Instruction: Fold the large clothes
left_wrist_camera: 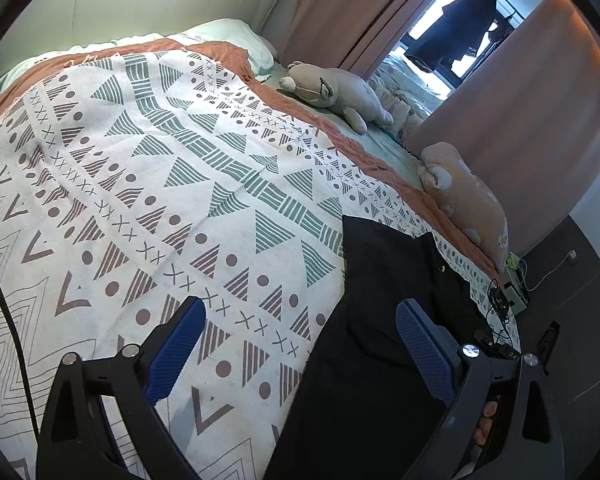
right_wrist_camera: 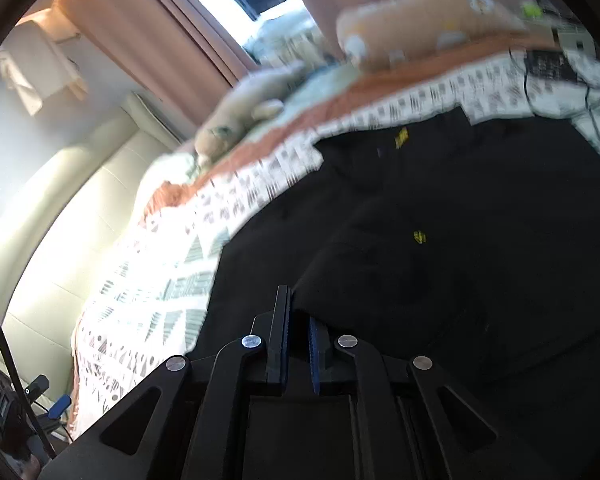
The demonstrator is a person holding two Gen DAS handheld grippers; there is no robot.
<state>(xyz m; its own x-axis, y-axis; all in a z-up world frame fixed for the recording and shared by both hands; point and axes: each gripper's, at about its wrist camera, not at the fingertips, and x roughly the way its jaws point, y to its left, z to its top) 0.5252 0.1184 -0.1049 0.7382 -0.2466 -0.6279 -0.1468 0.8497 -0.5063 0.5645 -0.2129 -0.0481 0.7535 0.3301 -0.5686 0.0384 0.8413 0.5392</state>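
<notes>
A large black garment (left_wrist_camera: 380,320) lies on the patterned bedspread (left_wrist_camera: 160,168) near the bed's right edge. My left gripper (left_wrist_camera: 300,312) is open and empty, hovering over the garment's left edge; one blue pad (left_wrist_camera: 176,344) is over the bedspread, the other over the black cloth. In the blurred right wrist view the black garment (right_wrist_camera: 440,240) fills the lower right. My right gripper (right_wrist_camera: 298,316) is shut on a raised fold of the black garment, with cloth pinched between its blue pads.
A grey plush toy (left_wrist_camera: 336,92) and a pink rolled blanket (left_wrist_camera: 464,196) lie along the bed's far side. Pillows (left_wrist_camera: 228,36) sit at the headboard. Pink curtains (left_wrist_camera: 520,100) hang behind. Cables and a small box (left_wrist_camera: 512,292) sit at the bed's corner.
</notes>
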